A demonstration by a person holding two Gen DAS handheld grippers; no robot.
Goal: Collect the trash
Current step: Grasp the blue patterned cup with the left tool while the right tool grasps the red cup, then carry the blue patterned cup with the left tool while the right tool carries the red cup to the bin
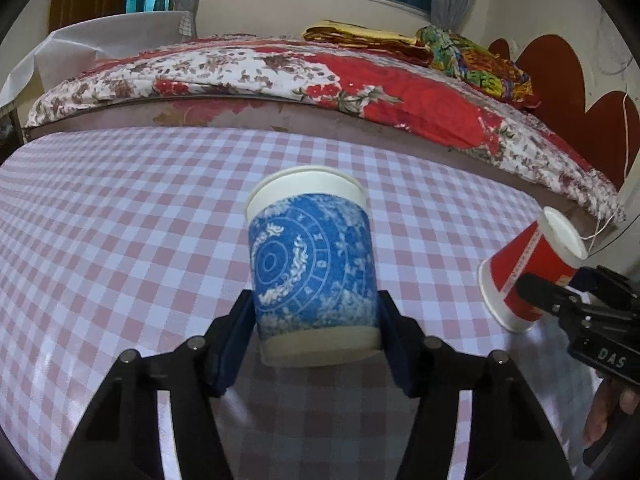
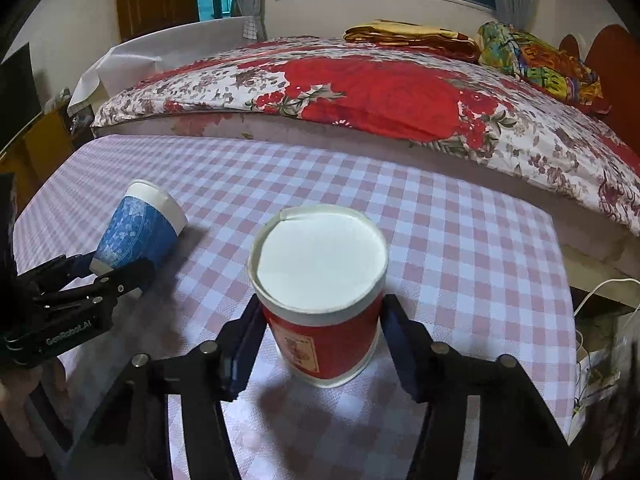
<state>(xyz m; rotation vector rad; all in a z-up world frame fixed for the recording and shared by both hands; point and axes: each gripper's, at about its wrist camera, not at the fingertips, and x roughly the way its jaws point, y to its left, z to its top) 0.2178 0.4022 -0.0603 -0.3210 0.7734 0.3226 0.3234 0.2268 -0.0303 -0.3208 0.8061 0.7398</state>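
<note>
Right tool (image 1: pixel 600 354) reads "DAS"; left tool (image 2: pixel 68 330), seemingly "GenRobot.AI".

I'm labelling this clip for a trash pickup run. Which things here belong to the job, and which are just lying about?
Part of the job:
- blue paper cup, gripped by the left gripper
- red paper cup, gripped by the right gripper

Just lying about:
- checked tablecloth
- floral bedspread
- folded blankets
- paper bag with cord handle

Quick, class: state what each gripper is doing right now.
Left gripper: shut on the blue cup.
Right gripper: shut on the red cup.
</note>
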